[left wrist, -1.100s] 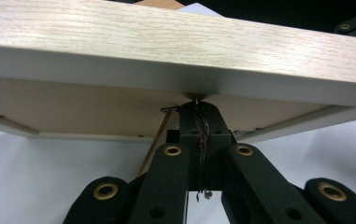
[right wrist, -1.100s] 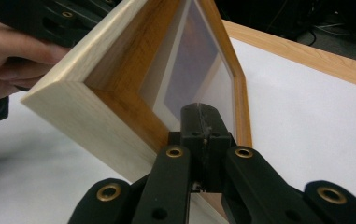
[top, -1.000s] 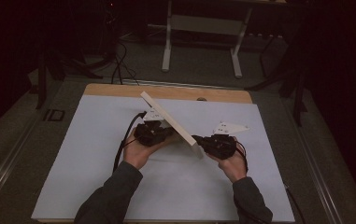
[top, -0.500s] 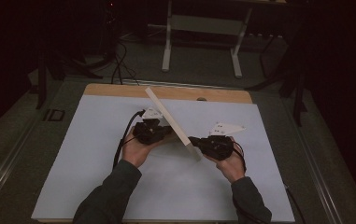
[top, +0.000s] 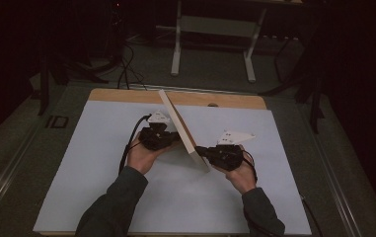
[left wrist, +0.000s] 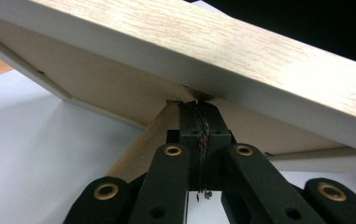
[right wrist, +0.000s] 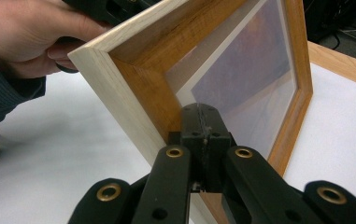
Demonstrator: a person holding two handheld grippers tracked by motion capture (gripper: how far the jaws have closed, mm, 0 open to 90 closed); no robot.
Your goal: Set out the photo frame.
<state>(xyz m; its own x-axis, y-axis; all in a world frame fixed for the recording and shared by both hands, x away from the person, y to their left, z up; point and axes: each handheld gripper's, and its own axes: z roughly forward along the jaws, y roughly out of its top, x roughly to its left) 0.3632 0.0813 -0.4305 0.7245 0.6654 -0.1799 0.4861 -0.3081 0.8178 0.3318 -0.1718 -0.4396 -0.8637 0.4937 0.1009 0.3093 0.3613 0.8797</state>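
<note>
Left gripper [top: 171, 139]: jaws clenched together, tips pressed up against the back of a wooden picture frame [top: 183, 129], beside its fold-out stand strut [left wrist: 140, 149]; nothing clearly pinched between them. Right gripper [top: 201, 151]: jaws likewise clenched, tips meeting the frame's front face at its lower edge, against the wood border; whether they nip the wood cannot be told. The frame stands tilted between the two grippers, leaning toward the left one, bottom edge on the white mat [top: 274, 163]. Left hand [top: 143, 155] cradles its gripper from behind; right hand [top: 240, 175] likewise. Beyond the frame, the wooden tabletop [top: 235, 100].
</note>
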